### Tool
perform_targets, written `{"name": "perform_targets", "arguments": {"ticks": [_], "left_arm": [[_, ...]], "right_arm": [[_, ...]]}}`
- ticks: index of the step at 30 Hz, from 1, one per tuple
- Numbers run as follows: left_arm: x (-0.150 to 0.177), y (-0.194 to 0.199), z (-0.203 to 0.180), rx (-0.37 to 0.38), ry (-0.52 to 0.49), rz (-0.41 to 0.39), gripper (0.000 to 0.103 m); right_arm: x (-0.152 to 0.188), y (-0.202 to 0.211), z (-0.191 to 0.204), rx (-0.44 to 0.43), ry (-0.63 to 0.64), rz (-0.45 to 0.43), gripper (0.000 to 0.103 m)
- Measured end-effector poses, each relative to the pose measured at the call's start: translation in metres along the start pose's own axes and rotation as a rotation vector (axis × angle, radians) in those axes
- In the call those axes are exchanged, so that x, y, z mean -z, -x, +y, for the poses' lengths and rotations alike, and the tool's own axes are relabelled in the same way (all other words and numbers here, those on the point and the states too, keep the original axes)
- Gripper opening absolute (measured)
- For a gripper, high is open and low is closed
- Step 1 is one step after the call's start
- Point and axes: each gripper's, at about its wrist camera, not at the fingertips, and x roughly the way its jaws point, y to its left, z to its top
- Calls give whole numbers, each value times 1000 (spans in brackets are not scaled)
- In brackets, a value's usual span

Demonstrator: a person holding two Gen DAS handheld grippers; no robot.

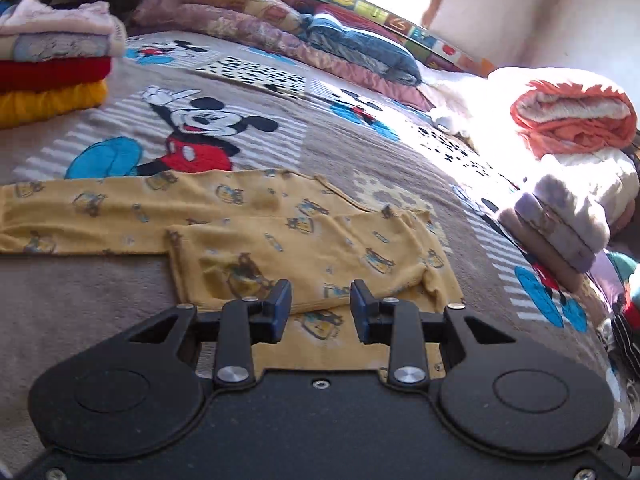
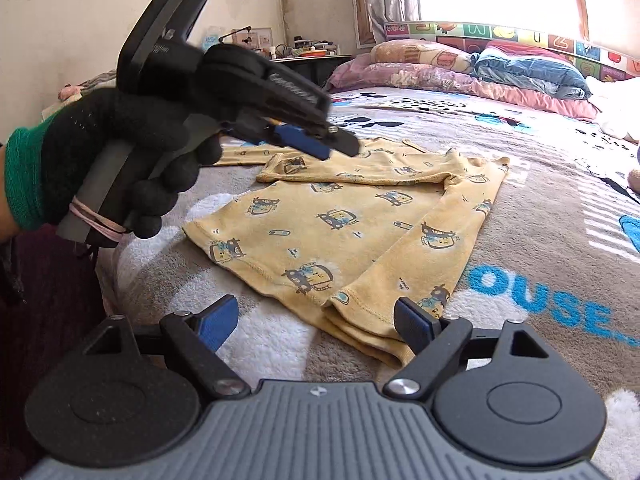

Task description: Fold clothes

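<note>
Bed (image 2: 520, 208) under a cartoon-mouse blanket carries the yellow printed shirt (image 2: 360, 216), lying flat near the bed's near edge, one sleeve folded across it. Right gripper (image 2: 316, 324) fingers spread wide, empty, flanking the shirt's hem corner. Left gripper (image 1: 320, 306) fingers part open, holding nothing, above the shirt. Only the right view shows the gloved hand (image 2: 120, 152); only the left shows the folded stacks (image 1: 52, 68).

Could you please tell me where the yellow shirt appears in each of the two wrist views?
Left wrist view: yellow shirt lies centre-left, just beyond the open jaws.
Right wrist view: it fills the centre, its hem between the open jaws.
Shared landmark: the blue pillow.
</note>
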Motion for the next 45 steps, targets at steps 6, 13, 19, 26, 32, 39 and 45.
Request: {"name": "perform_targets", "arguments": {"ticks": [6,13,19,26,32,39,45], "left_arm": [[-25,-16,54,-55,199,1,31],[-40,-44,73,-39,240,26,31],[-38,-50,85,26,291,27,30],[-35,-54,94,77,335,43,27],[-43,-40,74,110,227,19,1],[-73,10,-16,165,-98,-106,1],[-74,35,-92,229,-385,-140,1]], "right_arm": [[-7,9,-15,-17,-105,-70,84],[-12,7,-34,-34,-238,-109,84],[-12,-2,-38,-36,-244,-92,84],[-10,-9,-45,-31,-279,-77,84],[-10,-13,-47,-48,-311,-79,84],[2,-4,-73,-110,-535,-145,84],[19,6,-107,-181,-803,-229,84]]}}
